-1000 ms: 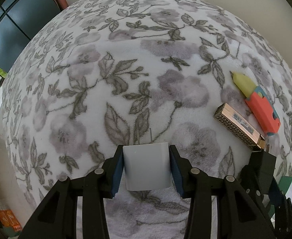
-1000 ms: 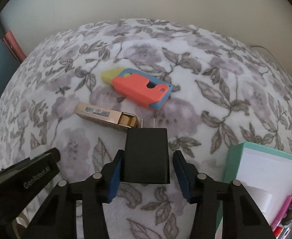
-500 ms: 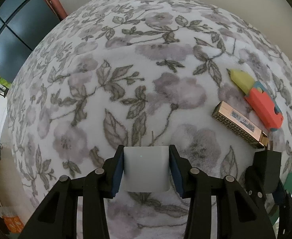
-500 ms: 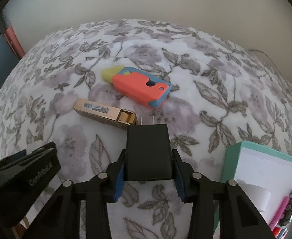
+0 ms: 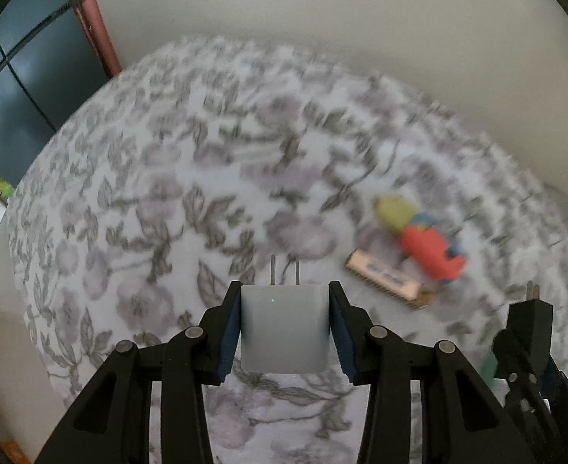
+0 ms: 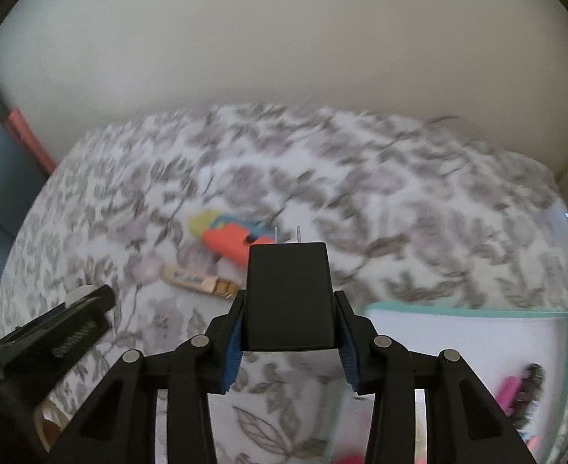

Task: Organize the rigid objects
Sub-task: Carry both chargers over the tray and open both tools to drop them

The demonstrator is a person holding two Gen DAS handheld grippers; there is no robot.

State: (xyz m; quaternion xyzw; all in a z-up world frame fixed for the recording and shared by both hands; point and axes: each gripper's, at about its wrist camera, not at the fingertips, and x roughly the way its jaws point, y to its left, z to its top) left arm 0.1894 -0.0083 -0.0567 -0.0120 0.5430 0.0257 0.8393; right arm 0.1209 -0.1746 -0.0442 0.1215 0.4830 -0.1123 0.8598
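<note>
Premises: a domestic room, most likely a bedroom or living area. The working surface is a soft fleece blanket printed with grey flowers and leaves, spread ahead of both sets of jaws and bulging like bedding or a cushion. A plain off-white wall rises directly beyond it. Far to the left of the jaws stands dark glazed panelling, beside a reddish-pink upright. Household oddments lie forward and to the right of the left-hand jaws: a coral, blue and yellow plastic toy and a small gold box. Right of the other jaws sits a teal-rimmed box holding pens.
</note>
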